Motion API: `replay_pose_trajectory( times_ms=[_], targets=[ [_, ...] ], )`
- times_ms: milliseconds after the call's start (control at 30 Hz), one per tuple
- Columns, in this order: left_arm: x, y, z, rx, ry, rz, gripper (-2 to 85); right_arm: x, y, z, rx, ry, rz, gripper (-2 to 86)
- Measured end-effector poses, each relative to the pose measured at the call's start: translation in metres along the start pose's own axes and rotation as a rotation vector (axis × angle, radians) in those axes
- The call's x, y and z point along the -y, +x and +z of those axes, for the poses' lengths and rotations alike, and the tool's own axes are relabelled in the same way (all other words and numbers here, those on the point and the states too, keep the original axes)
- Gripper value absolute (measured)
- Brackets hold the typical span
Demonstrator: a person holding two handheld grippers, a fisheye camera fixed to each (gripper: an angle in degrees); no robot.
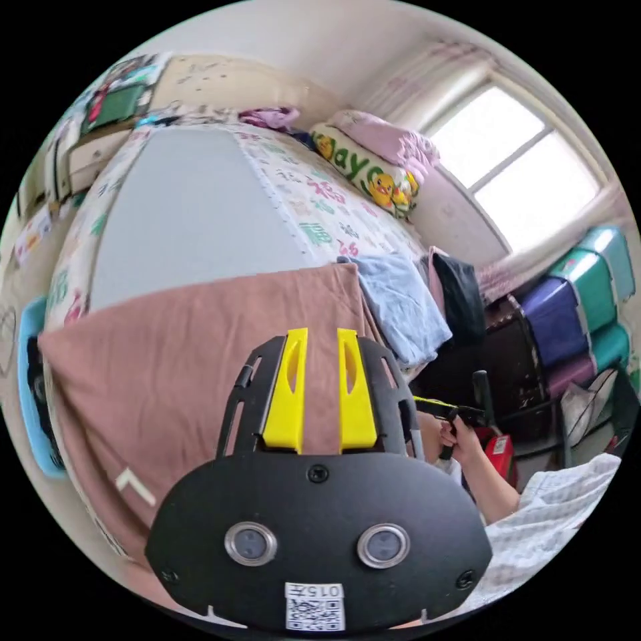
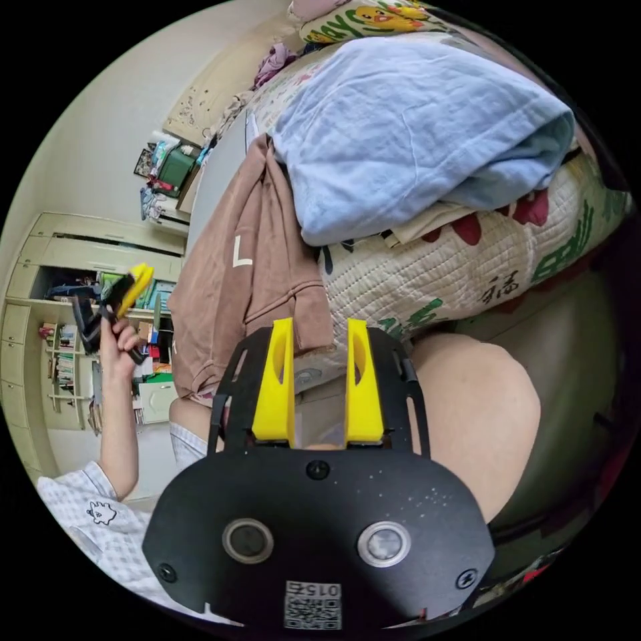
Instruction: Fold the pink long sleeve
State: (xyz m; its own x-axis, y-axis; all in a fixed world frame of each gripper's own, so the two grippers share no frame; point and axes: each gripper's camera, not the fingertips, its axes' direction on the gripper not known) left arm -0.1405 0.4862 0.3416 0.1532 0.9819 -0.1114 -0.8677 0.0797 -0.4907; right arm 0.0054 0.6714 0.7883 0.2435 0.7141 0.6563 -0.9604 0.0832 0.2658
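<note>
The pink long sleeve [image 1: 173,374] lies spread over the near edge of the bed [image 1: 193,207], one part hanging down the bed's side (a small white mark shows on it). In the left gripper view the left gripper [image 1: 319,344] hovers above the garment, its yellow jaws a little apart and clasping nothing. Beside the garment on the bed sits a light blue cloth [image 1: 400,300]. The right gripper [image 2: 319,334] is below the bed's edge, near the hanging cloth, its jaws spread and empty.
</note>
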Motion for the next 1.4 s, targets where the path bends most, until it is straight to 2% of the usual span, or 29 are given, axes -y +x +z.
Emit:
replay_pose_trajectory(
  times_ms=[100, 167, 300, 400, 533, 633, 833, 1100, 1233, 1400],
  targets=[
    [0.066, 0.034, 0.055, -0.01, -0.121, 0.043, 12.4, 0.005, -0.001, 0.011, 0.006, -0.044, -0.006, 10.7],
    [0.095, 0.048, 0.081, -0.028, -0.142, 0.047, 14.2, 0.007, -0.001, 0.013, -0.005, -0.055, -0.006, 10.6],
    [0.141, 0.064, 0.133, 0.04, -0.229, 0.02, 15.4, 0.004, 0.001, 0.011, -0.004, -0.061, -0.005, 10.3],
    [0.158, 0.061, 0.153, 0.031, -0.272, -0.042, 14.1, -0.003, -0.003, 0.008, -0.035, -0.053, -0.03, 9.8],
    [0.169, 0.06, 0.17, 0.11, -0.394, -0.065, 8.5, -0.017, -0.012, 0.001, -0.052, -0.031, -0.092, 5.5],
    [0.169, 0.062, 0.15, 0.093, -0.325, -0.067, 2.6, -0.023, -0.011, -0.006, -0.032, -0.028, -0.092, 4.4],
    [0.174, 0.058, 0.054, -0.018, -0.085, -0.084, 1.1, -0.063, -0.016, -0.058, 0.028, 0.123, -0.122, 2.8],
    [0.198, 0.09, -0.049, -0.241, 0.066, 0.0, 0.4, -0.107, -0.022, -0.171, -0.09, 0.414, -0.109, -0.1],
    [0.199, 0.074, -0.09, -0.43, 0.148, -0.03, 0.2, -0.134, -0.052, -0.229, -0.131, 0.512, -0.203, -0.2],
    [0.176, 0.002, -0.135, -0.508, 0.186, -0.081, 0.2, -0.16, -0.125, -0.233, -0.019, 0.423, -0.434, 0.0]
  ],
)
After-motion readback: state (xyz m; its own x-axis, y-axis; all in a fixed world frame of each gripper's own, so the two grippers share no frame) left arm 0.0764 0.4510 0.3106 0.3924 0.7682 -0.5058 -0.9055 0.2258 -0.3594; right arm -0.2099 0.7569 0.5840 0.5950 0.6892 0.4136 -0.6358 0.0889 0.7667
